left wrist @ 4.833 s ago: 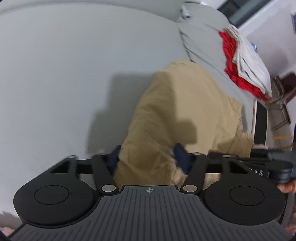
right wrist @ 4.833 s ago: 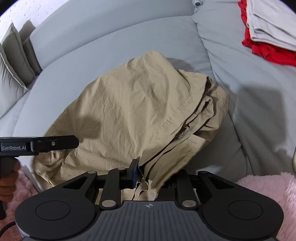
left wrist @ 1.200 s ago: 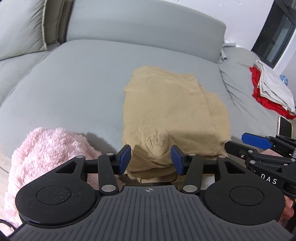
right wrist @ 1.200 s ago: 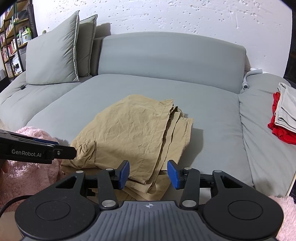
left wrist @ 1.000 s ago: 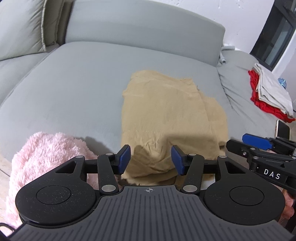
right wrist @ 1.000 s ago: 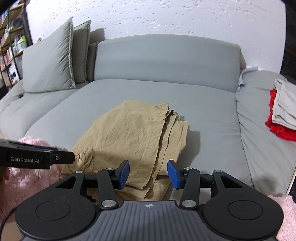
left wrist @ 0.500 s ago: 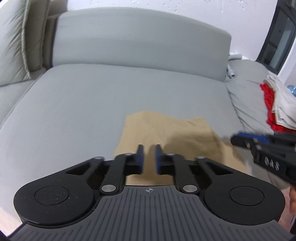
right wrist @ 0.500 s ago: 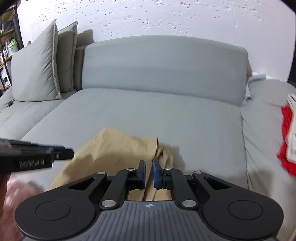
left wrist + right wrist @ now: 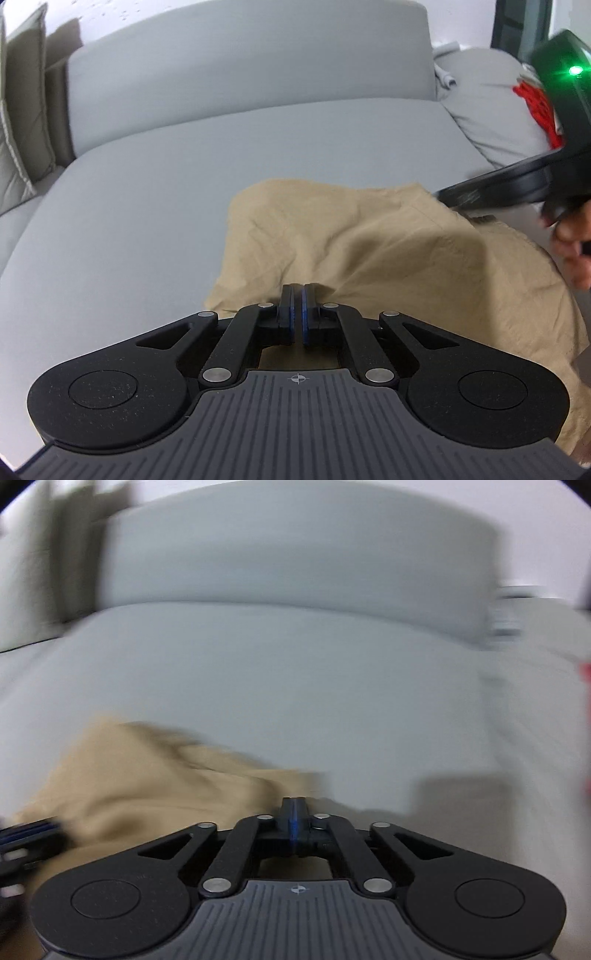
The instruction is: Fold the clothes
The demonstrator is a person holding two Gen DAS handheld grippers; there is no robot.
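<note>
Two tongs of mine meet the tan garment [image 9: 388, 240] lying on the grey sofa [image 9: 184, 184] seat. My left gripper [image 9: 296, 295] is pressed together, pinching its near edge. My right gripper [image 9: 294, 805] has its jaws just opening, with cloth between them in a blurred view.

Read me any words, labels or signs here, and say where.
No readable words or numbers.
A crosshair mark, no letters: on the grey body of the left tool and of the right tool.
A faint marking on the right tool's side, in the left view: too blurred to read.
</note>
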